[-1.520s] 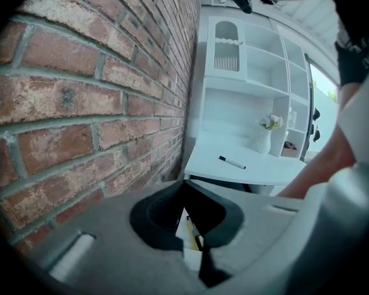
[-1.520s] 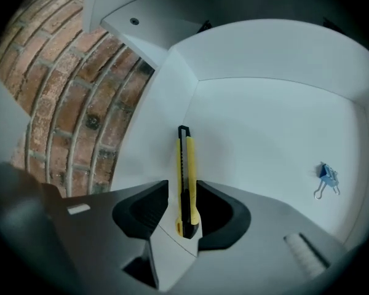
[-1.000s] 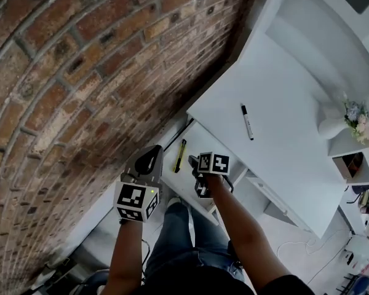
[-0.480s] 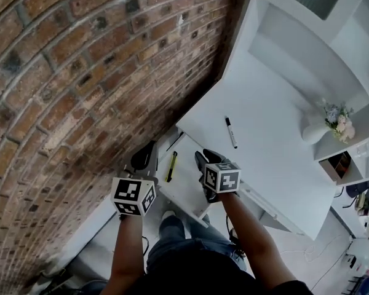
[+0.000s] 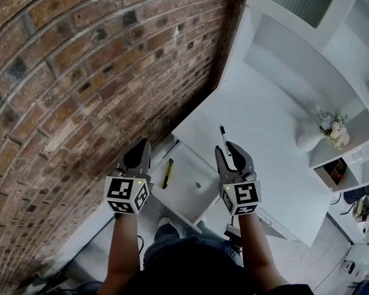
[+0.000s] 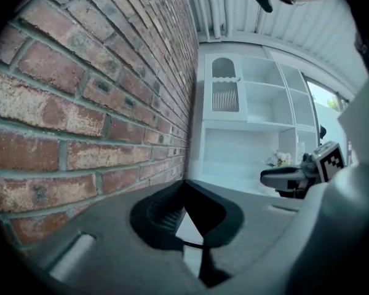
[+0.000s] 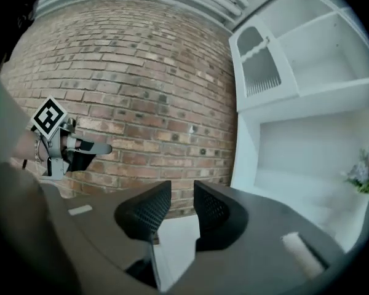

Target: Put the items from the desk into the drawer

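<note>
Marker point(image 5: 222, 133) on desk point(image 5: 267, 134) looks next: right claw point(image 5: 227, 147), empty, jaws just narrowing, must widen over it; left claw point(image 5: 141, 145) closed.

Our left gripper point(image 5: 139, 147) and right gripper point(image 5: 227, 147) are black with ribbed pads point(image 7: 149, 211), each carrying a white cube point(image 5: 126, 194) with black square markers; the right's empty jaws have just been closing. We wear blue jeans point(image 5: 166, 241) and a dark top point(image 5: 197, 275).

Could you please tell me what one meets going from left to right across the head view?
Brick wall → left gripper → yellow tool → right gripper → white vase of flowers.
</note>
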Motion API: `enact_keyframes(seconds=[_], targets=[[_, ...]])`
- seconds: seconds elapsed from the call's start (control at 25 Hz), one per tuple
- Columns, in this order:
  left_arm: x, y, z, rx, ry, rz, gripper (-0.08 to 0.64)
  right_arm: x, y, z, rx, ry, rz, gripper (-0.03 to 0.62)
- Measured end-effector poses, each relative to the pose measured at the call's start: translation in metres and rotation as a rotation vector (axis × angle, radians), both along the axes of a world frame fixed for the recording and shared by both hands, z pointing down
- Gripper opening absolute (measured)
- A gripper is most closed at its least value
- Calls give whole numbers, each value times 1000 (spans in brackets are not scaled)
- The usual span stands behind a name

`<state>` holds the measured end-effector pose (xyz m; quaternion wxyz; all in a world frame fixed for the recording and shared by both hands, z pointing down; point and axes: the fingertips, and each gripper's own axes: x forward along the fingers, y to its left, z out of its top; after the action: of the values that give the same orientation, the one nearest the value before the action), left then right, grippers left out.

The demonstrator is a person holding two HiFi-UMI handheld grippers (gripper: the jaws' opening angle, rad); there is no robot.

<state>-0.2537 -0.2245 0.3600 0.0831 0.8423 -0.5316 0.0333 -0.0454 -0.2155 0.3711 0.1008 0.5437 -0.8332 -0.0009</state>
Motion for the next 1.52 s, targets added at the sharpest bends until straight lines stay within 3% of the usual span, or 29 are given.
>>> enact_keyframes(seconds=[0.12, 0.28, 0.52, 1.12, 1.28, 1.52], targets=[[0, -2, -2, 14, 5, -9, 2, 28, 0, -21, 101, 12, 73, 124], [1, -6, 0, 17, 2, -25, 2, 52, -11, -11, 85, 39, 108, 127], [6, -10, 11, -15, -19, -56, 2, 72, -45, 63, -183, 61, 95, 149], [13, -4, 37, -93, -72, -139, 2, 105, -109, 235, -726, 114, 120, 144], [9, 1, 41, -105, -76, -158, 2, 104, -109, 253, -808, 151, 125, 121], [2, 4, 41, -108, -73, -164, 2, 105, -108, 252, -851, 56, 176, 83]])
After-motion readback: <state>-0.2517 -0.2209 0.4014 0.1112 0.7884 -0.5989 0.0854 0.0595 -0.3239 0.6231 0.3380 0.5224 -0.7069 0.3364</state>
